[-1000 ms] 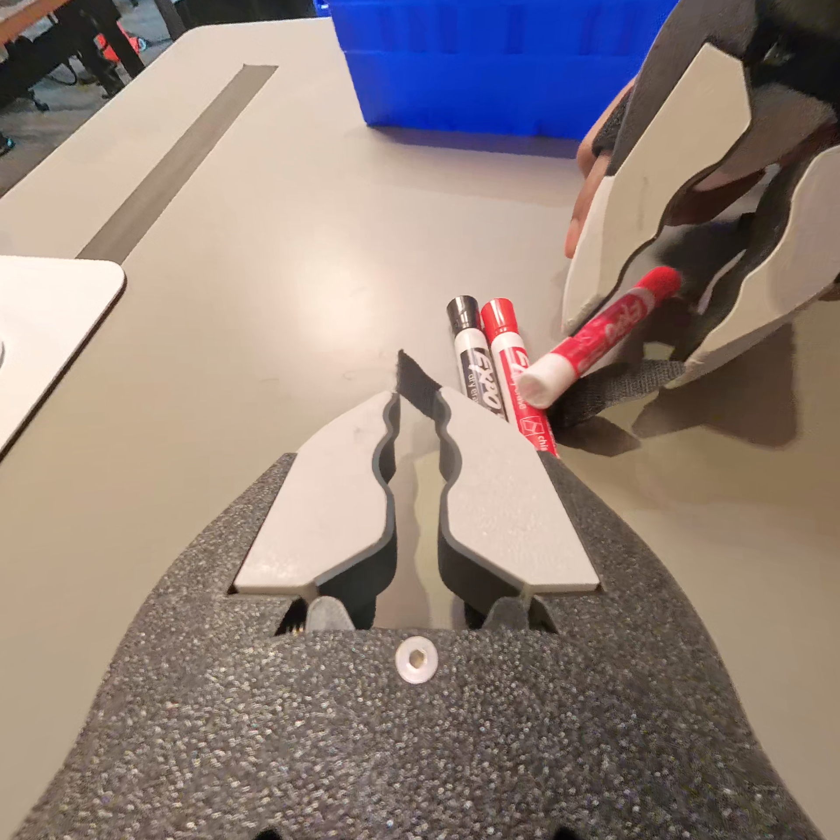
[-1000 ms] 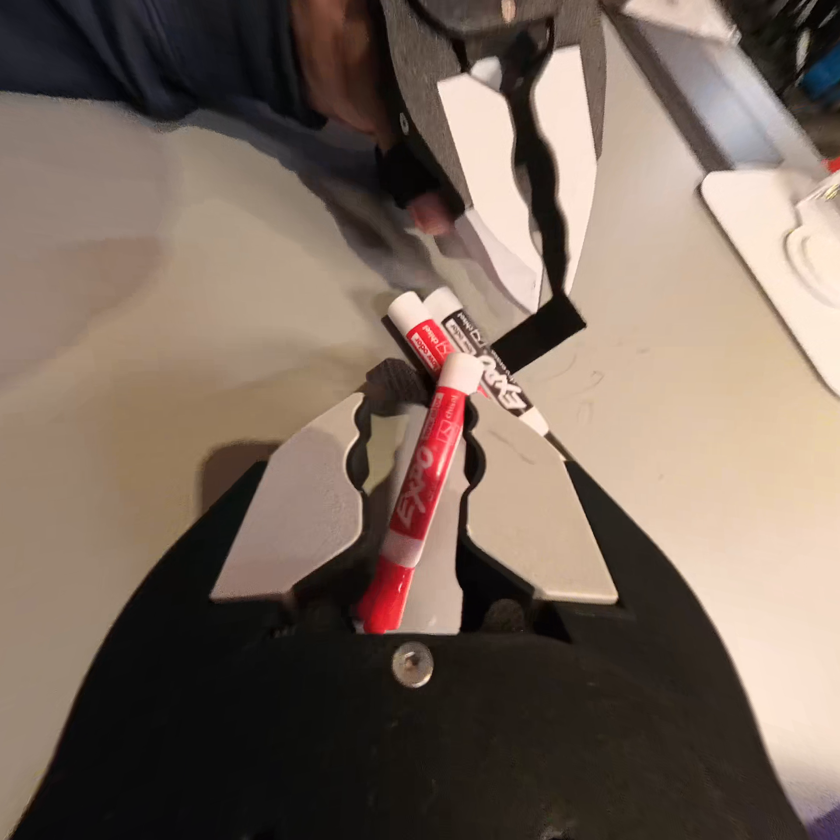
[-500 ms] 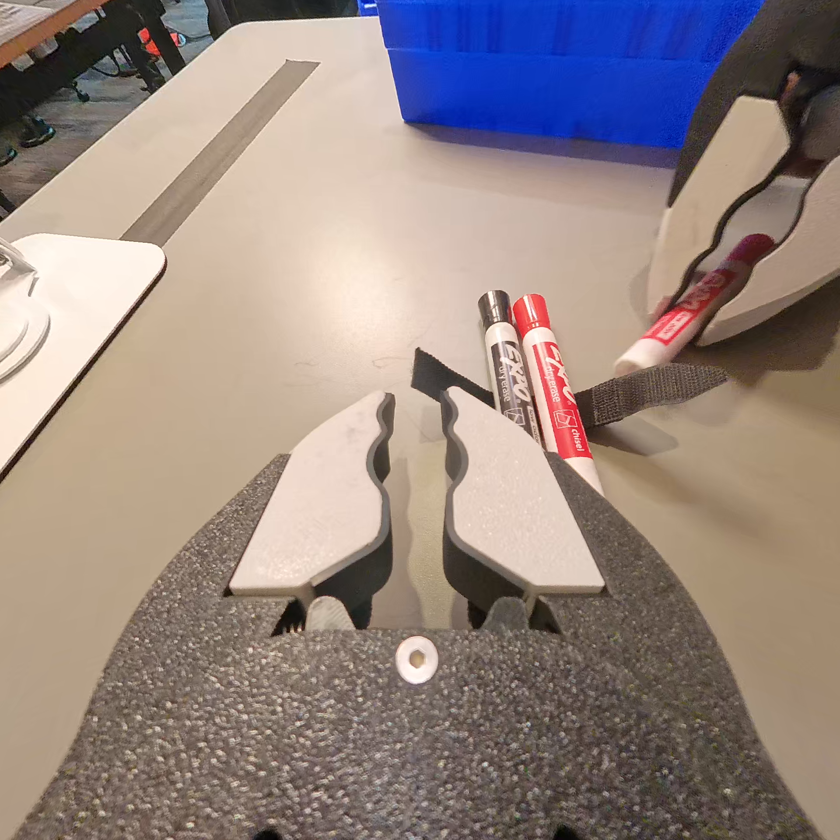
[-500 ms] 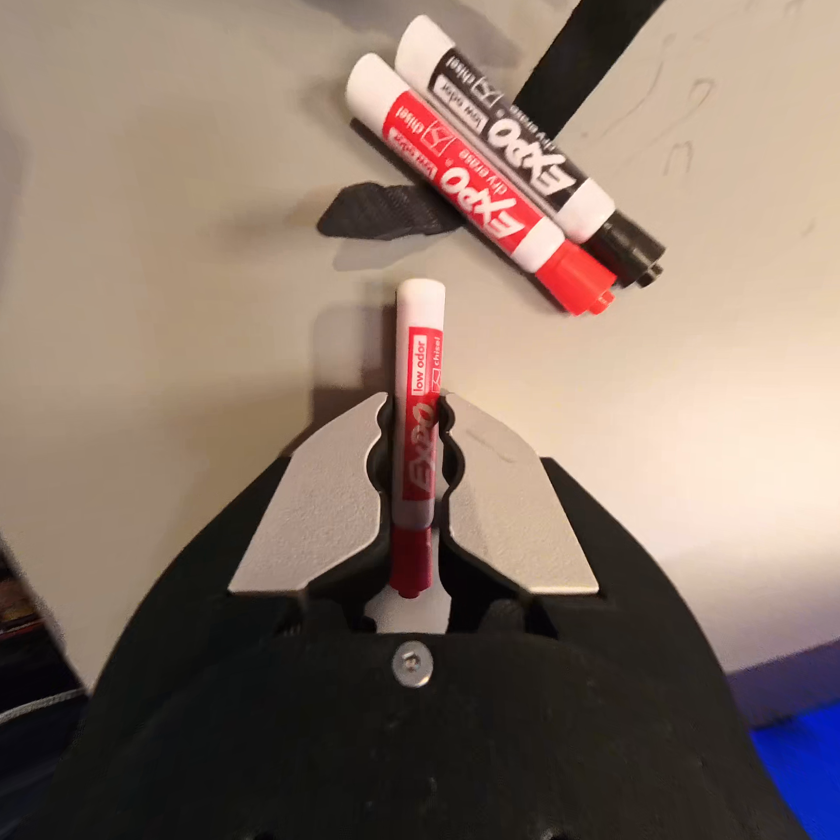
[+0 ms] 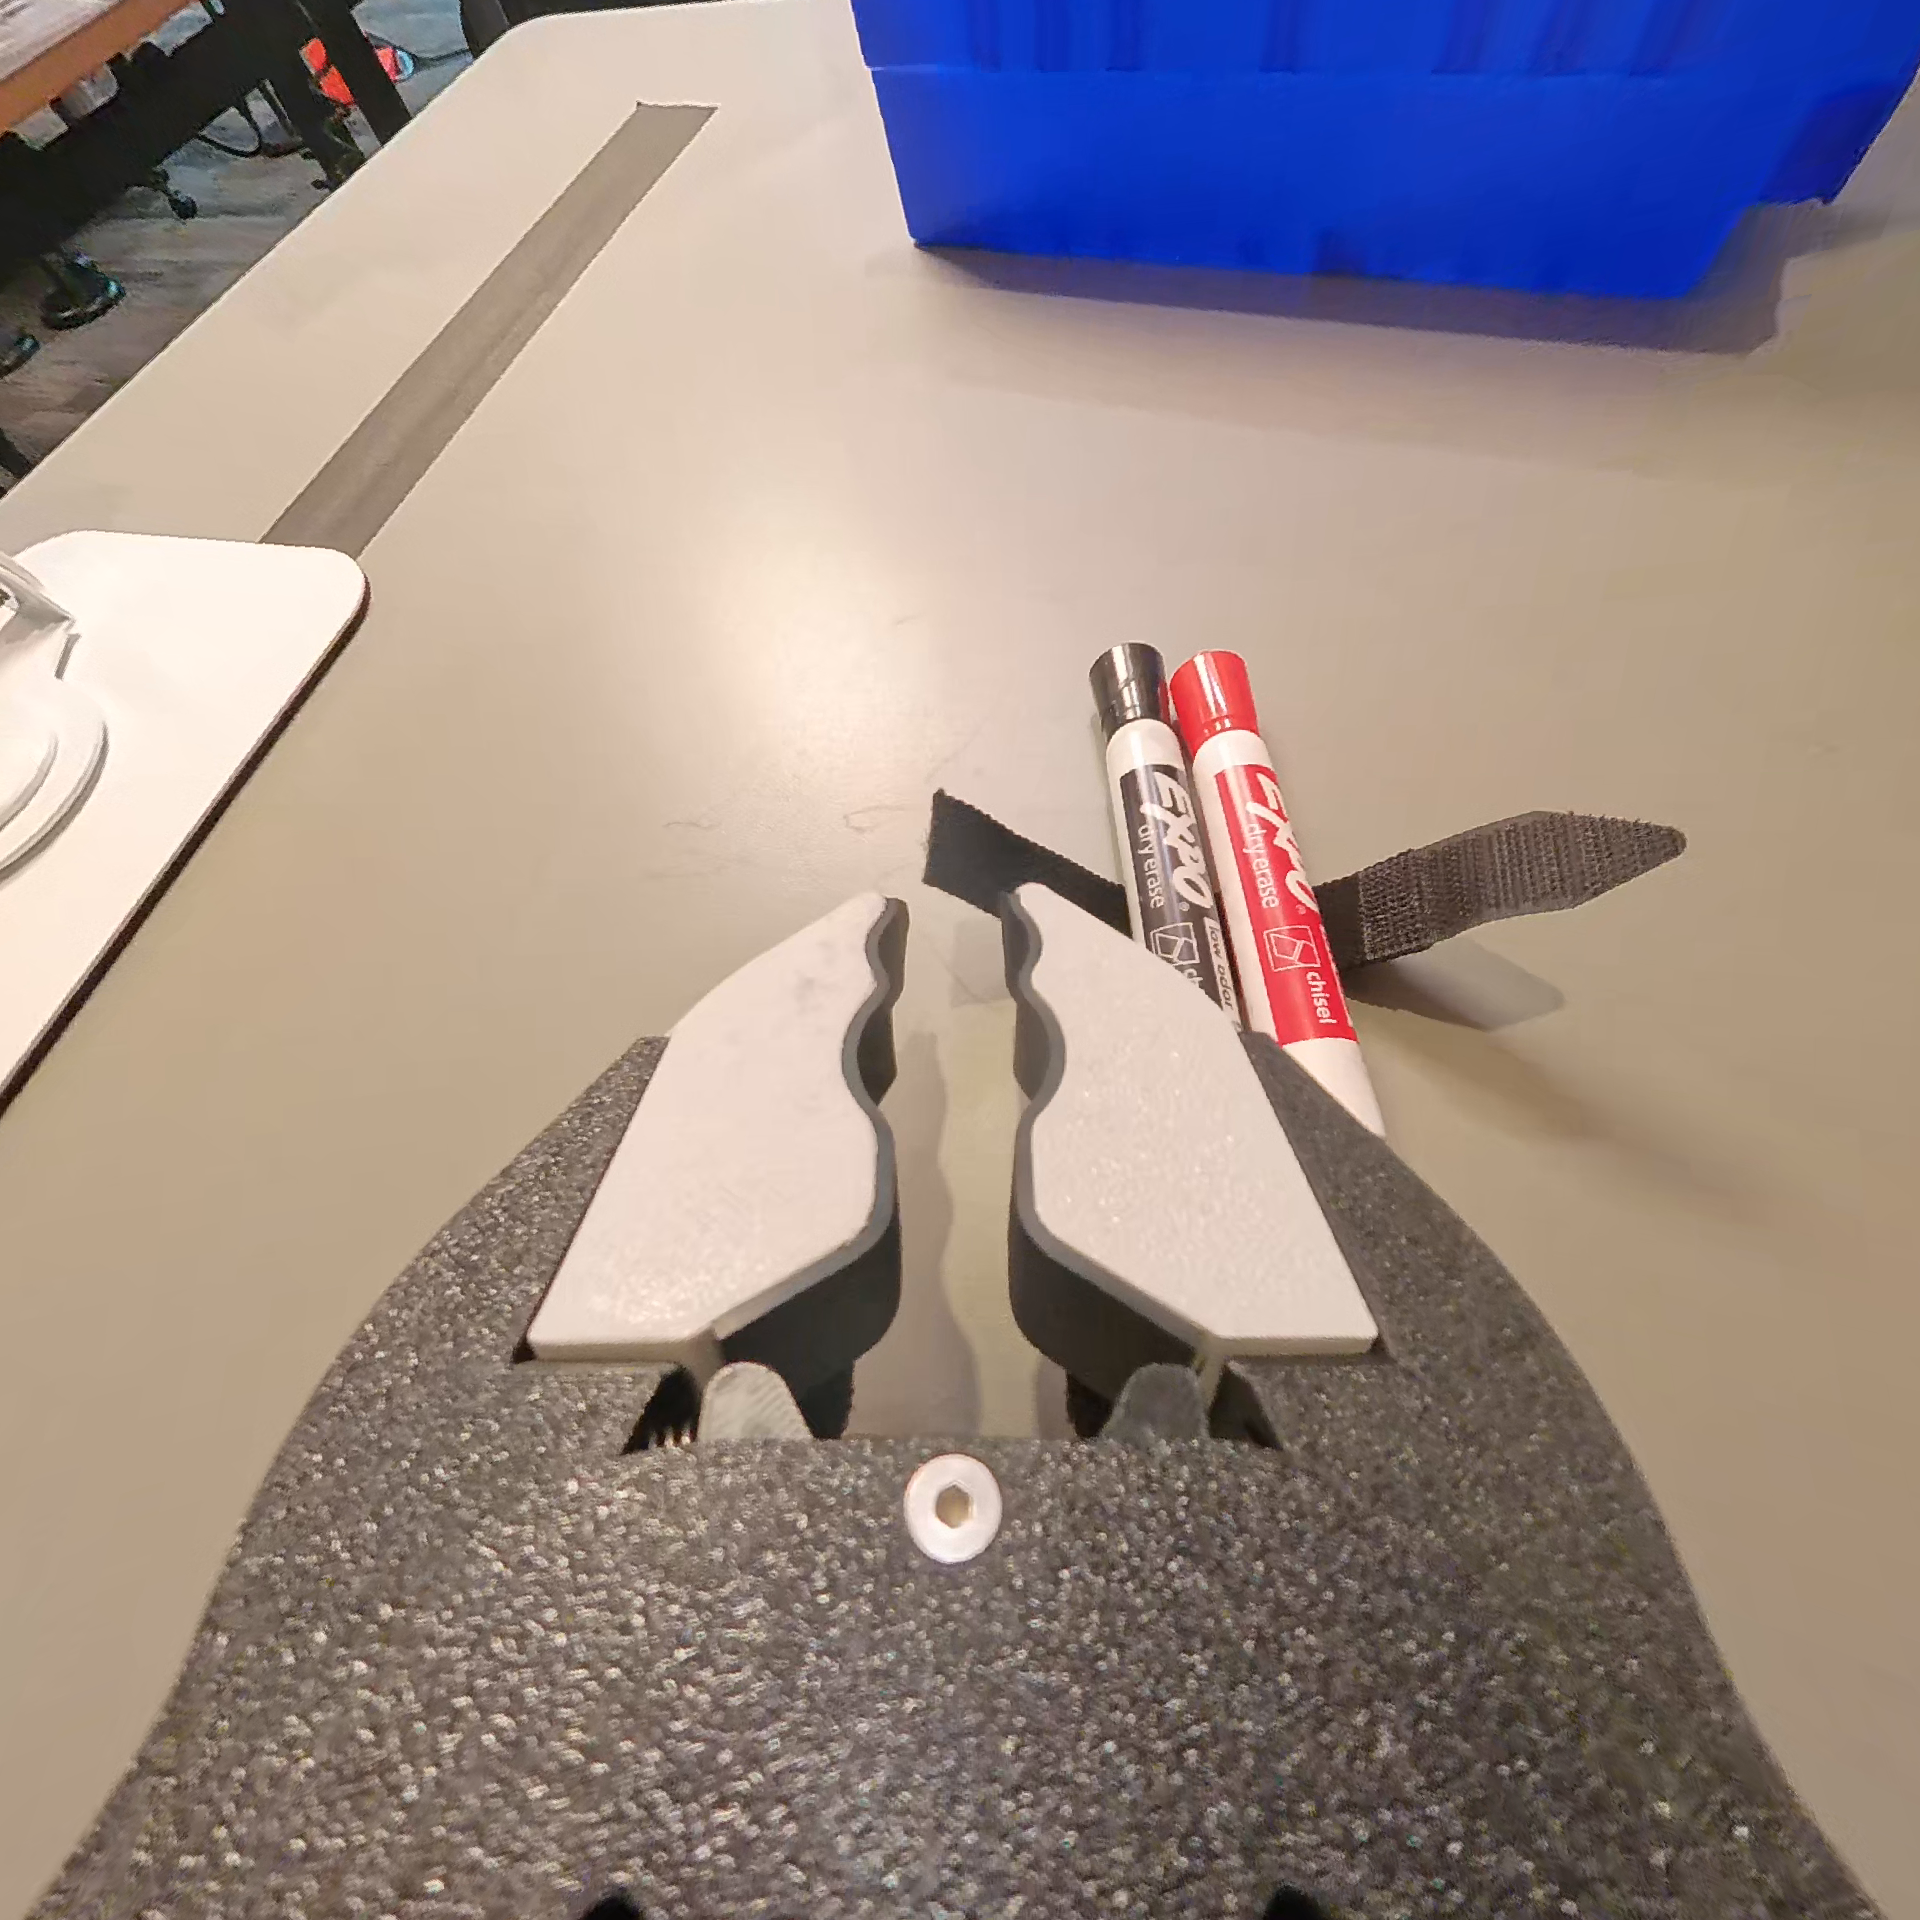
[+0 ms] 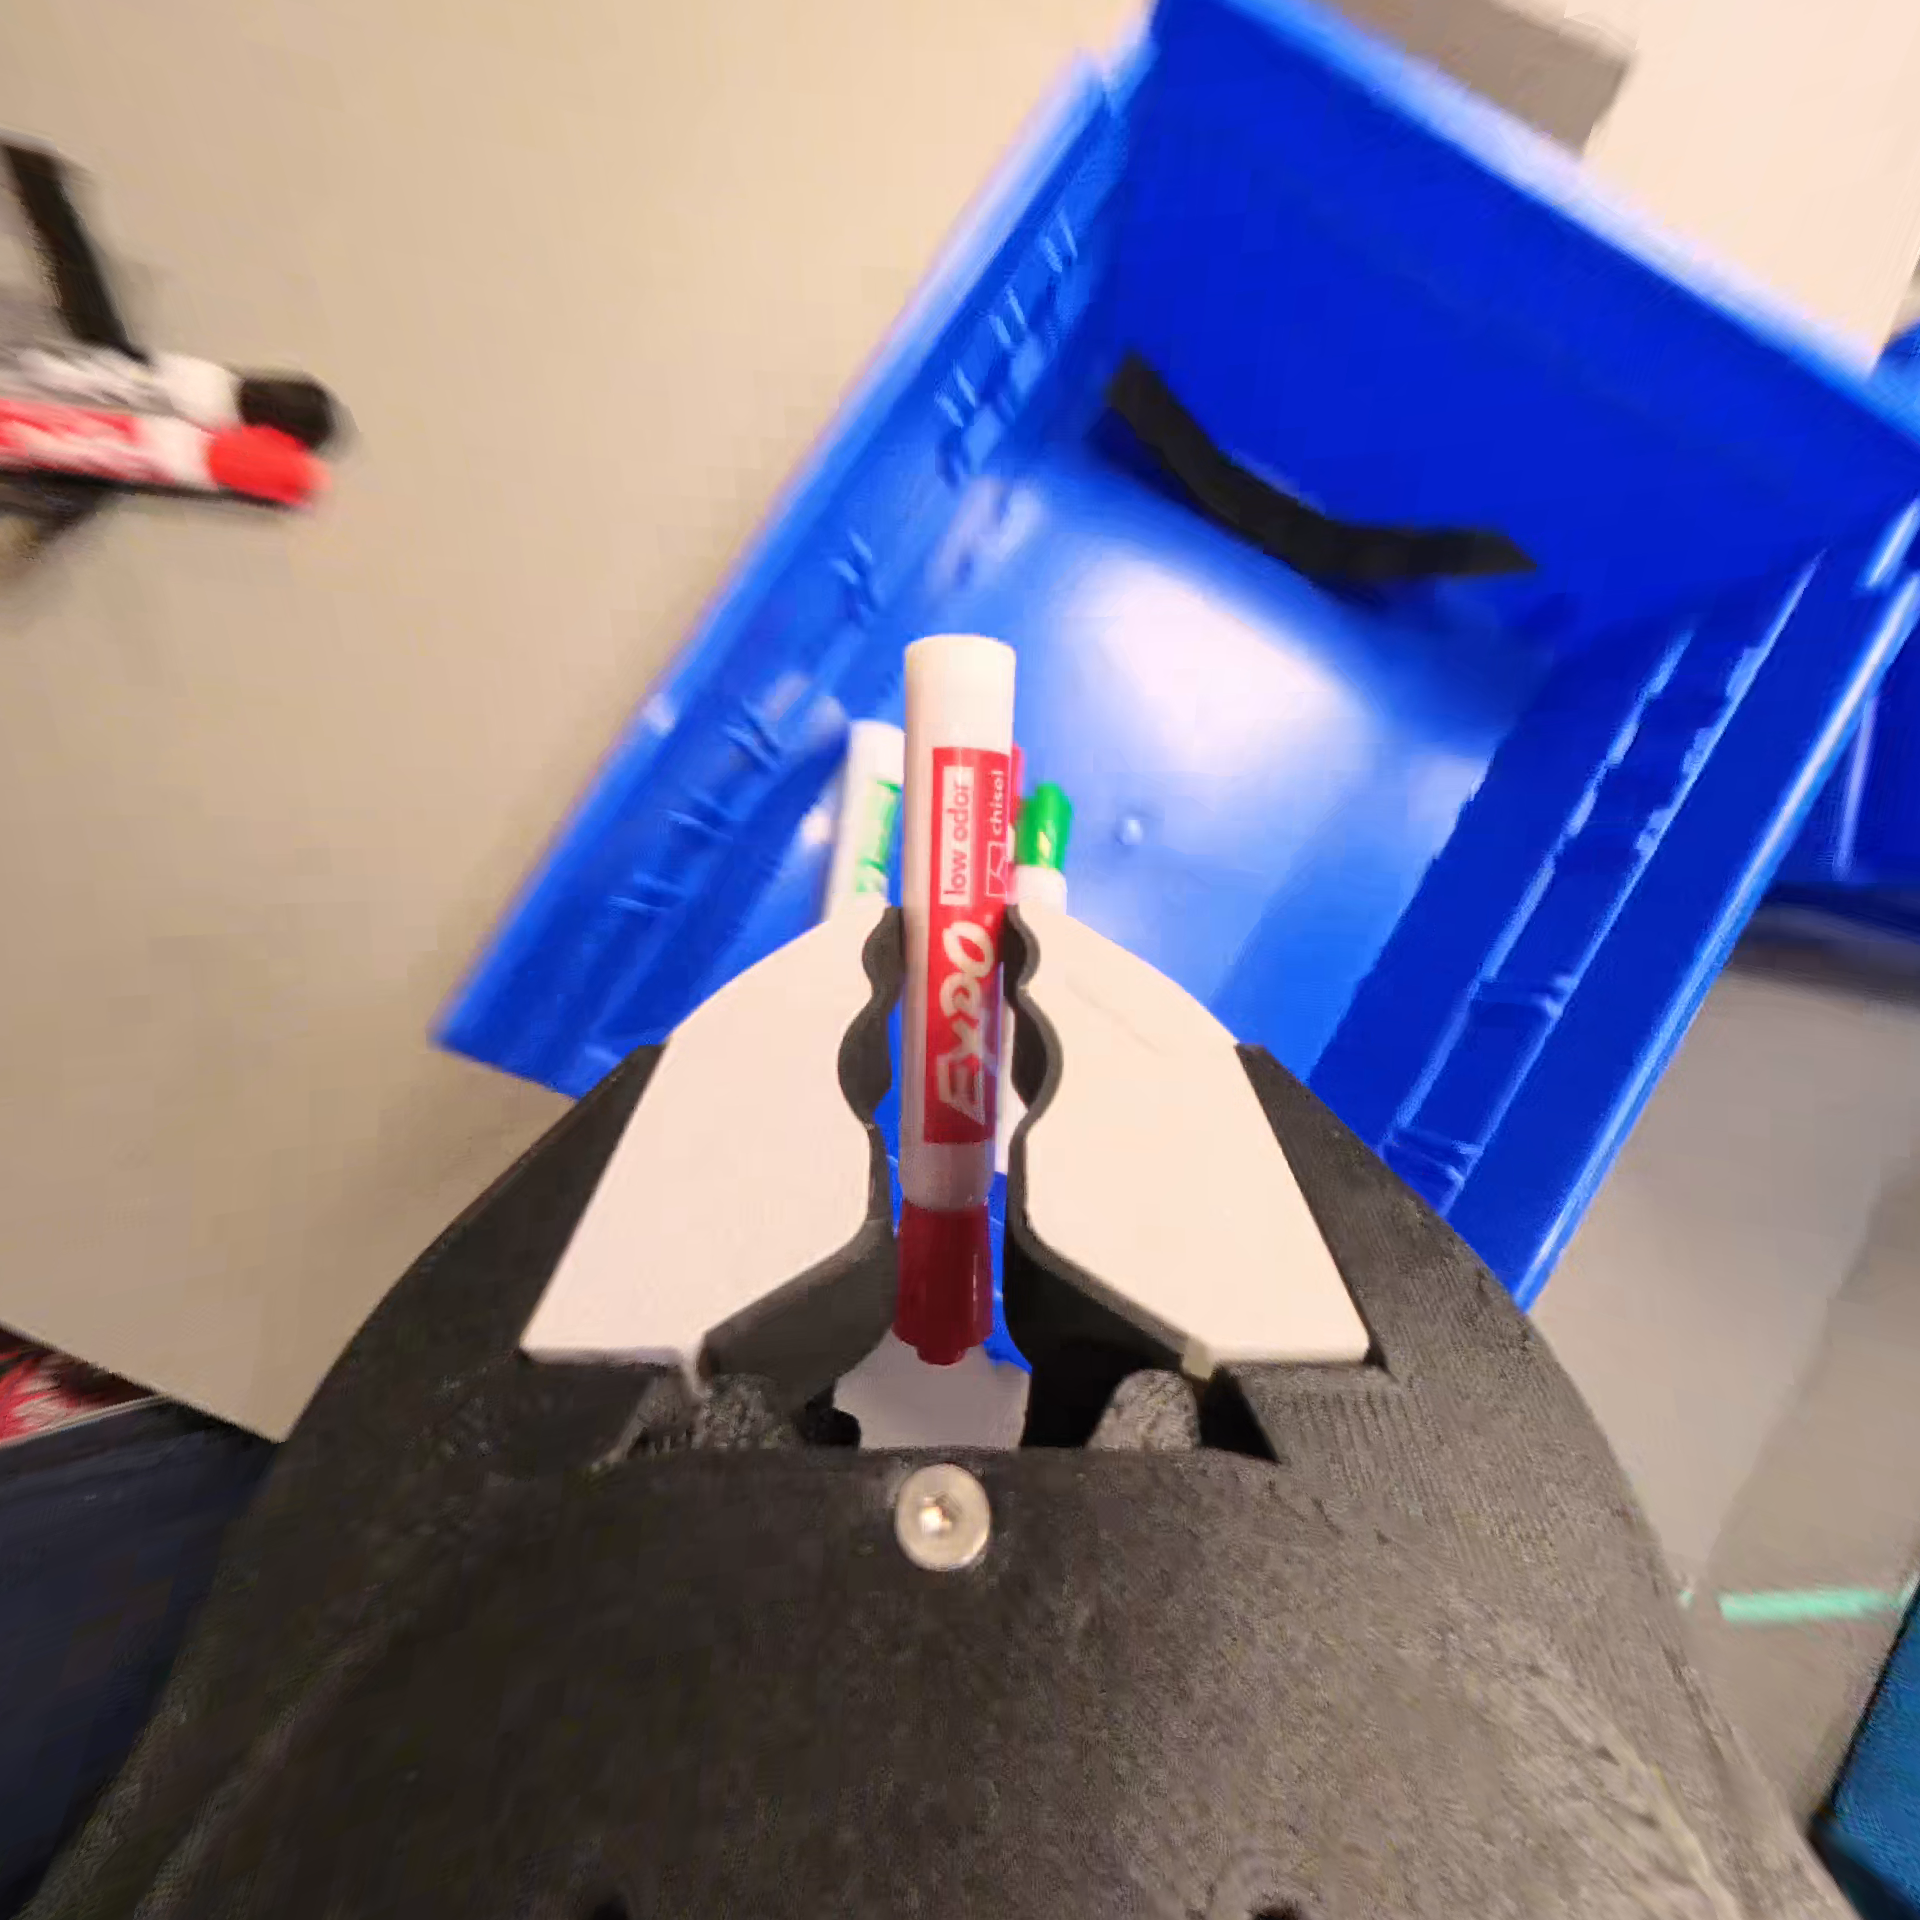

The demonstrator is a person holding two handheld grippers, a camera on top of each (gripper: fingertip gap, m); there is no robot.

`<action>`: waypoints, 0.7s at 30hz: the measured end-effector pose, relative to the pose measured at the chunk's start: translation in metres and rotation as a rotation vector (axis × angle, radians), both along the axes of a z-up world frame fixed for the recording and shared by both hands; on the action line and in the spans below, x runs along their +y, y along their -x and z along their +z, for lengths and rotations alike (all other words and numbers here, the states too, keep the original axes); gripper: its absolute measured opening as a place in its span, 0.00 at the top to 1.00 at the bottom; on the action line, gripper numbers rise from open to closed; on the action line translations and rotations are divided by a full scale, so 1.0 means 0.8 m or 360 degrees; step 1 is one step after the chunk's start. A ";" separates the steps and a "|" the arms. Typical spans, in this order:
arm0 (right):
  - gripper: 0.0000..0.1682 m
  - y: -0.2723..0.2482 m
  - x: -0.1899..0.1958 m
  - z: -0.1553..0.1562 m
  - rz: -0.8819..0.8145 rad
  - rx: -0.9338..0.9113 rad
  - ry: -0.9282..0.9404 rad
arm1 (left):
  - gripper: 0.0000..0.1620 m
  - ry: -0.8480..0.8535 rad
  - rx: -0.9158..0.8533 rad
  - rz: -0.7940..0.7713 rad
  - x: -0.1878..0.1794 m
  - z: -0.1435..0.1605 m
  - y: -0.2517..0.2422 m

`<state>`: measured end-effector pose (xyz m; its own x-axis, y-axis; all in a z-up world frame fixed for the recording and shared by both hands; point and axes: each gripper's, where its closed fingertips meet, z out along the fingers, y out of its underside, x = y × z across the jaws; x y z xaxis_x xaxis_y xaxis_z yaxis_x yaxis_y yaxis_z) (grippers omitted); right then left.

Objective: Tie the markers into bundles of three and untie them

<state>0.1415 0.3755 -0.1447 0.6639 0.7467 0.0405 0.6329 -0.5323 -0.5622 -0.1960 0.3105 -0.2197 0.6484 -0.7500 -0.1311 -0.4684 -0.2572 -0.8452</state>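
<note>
Broad bare table point(image 5: 727, 499); blue bin point(image 6: 1351, 727) near its far edge, green markers point(image 6: 1042, 826) inside. Right gripper point(image 6: 951, 914) clamps a red marker point(image 6: 956, 935) above the bin's rim. Left gripper point(image 5: 951, 904) hangs slightly parted, empty, beside two markers point(image 5: 1216, 831) lying across a strap point(image 5: 1496, 883).

The black marker point(image 5: 1162, 821) and red marker point(image 5: 1270, 873) lose their near ends behind the left hand-held gripper point(image 5: 951, 909), and the strap point(image 5: 1496, 883) passes out of sight beneath both markers. Beyond the markers, the bin point(image 5: 1299, 156) is cut off by the top and right edges. Left of the markers, a white board point(image 5: 177, 665) runs off the left edge — the clear thing on it cannot be made out. In the right wrist view the bin point(image 6: 1299, 727) is blurred; inside it, green markers point(image 6: 1042, 826) are mostly hidden behind the held marker point(image 6: 954, 935) and fingers point(image 6: 748, 1122). Left of the bin, the two tabletop markers point(image 6: 156, 436) are smeared and cut by the edge.
</note>
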 end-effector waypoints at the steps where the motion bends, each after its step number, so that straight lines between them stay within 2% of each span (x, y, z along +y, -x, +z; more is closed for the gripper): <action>1: 0.89 -0.012 0.008 -0.022 -0.0031 -0.0062 0.0061 | 0.89 0.0000 0.0007 -0.0004 0.000 -0.001 0.000; 4: 0.89 -0.032 0.029 -0.070 -0.0110 -0.0145 0.0183 | 0.89 -0.0003 0.0021 -0.0017 -0.002 -0.002 -0.002; 9: 0.89 -0.050 0.047 -0.113 -0.0261 -0.0236 0.0283 | 0.89 -0.0009 0.0023 -0.0022 -0.002 -0.001 -0.002; 12: 0.82 -0.051 0.037 -0.131 -0.0242 -0.0283 0.0408 | 0.90 0.0002 0.0029 -0.0028 -0.002 -0.003 -0.003; 15: 0.73 -0.046 0.027 -0.133 -0.0199 -0.0248 0.0488 | 0.90 0.0011 0.0032 -0.0037 -0.003 -0.004 -0.003; 21: 0.72 -0.046 0.034 -0.097 -0.0161 -0.0226 0.0324 | 0.90 0.0015 0.0039 -0.0036 -0.003 -0.005 -0.004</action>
<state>0.1787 0.4025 -0.2225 0.7340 0.6791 -0.0056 0.6357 -0.6898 -0.3465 -0.1931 0.3085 -0.2237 0.6277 -0.7658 -0.1399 -0.4949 -0.2539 -0.8310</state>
